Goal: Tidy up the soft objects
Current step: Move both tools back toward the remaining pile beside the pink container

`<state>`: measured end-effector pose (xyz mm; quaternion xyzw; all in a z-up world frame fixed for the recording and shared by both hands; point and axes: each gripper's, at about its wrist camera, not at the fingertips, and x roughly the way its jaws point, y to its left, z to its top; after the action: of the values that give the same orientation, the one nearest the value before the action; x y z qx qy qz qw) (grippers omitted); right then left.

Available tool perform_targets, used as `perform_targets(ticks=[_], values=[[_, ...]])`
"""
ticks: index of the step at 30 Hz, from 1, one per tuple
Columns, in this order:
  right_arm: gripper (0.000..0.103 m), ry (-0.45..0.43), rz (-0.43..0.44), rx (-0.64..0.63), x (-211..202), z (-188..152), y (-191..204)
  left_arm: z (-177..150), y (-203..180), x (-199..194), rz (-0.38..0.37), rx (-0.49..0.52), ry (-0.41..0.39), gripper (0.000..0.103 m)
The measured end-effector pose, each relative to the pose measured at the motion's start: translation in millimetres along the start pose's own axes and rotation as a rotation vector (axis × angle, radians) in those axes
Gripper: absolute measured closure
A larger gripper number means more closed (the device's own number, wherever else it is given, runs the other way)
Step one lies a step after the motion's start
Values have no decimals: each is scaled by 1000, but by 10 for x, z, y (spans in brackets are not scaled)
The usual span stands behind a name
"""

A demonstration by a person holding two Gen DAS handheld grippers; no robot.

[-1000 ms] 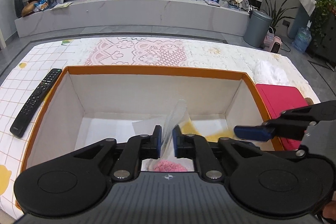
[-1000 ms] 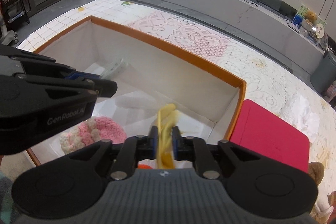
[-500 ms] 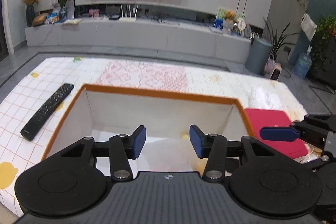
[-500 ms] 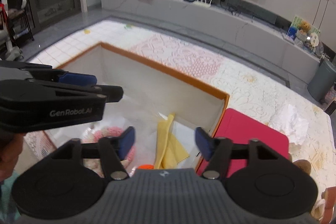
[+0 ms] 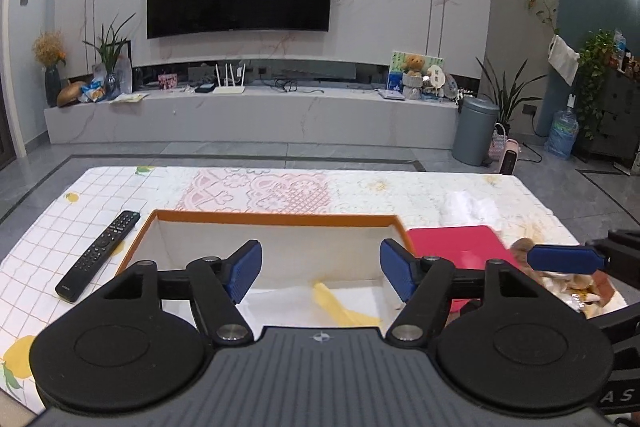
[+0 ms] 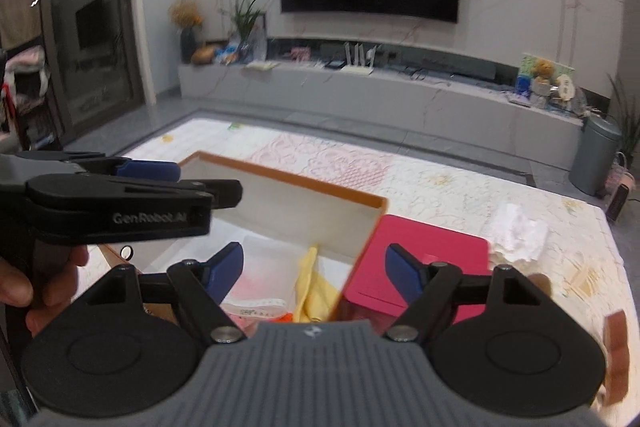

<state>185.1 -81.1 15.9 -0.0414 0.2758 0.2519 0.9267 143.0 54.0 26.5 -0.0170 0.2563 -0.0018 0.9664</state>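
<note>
Yellow cloth [image 6: 310, 281] in box [image 6: 320, 187], below parted jaws

White lettering "GenRobot.AI" runs along the black side of the left gripper [image 6: 120, 199]. The letters "AS" show on the right gripper [image 5: 600, 347] body.

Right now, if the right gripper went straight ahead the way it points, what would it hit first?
Probably the yellow cloth lying in the box, right between the open right gripper jaws; depth is unclear.
</note>
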Motion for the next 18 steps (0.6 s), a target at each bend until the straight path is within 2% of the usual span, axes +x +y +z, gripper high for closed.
perform_targets(ticks=[7, 11, 14, 18], values=[[26, -81, -64, 81, -396, -253, -321, -13, -431, -242, -59, 52, -81, 28], [26, -97, -108, 115, -565, -417, -524, -19, -703, -239, -164, 50, -65, 29], [25, -92, -147, 152, -653, -540, -714, -36, -941, -225, -188, 106, -75, 29], [16, -68, -192, 228, -742, -698, -1010, -74, -1278, -126, -216, 186, -72, 31]])
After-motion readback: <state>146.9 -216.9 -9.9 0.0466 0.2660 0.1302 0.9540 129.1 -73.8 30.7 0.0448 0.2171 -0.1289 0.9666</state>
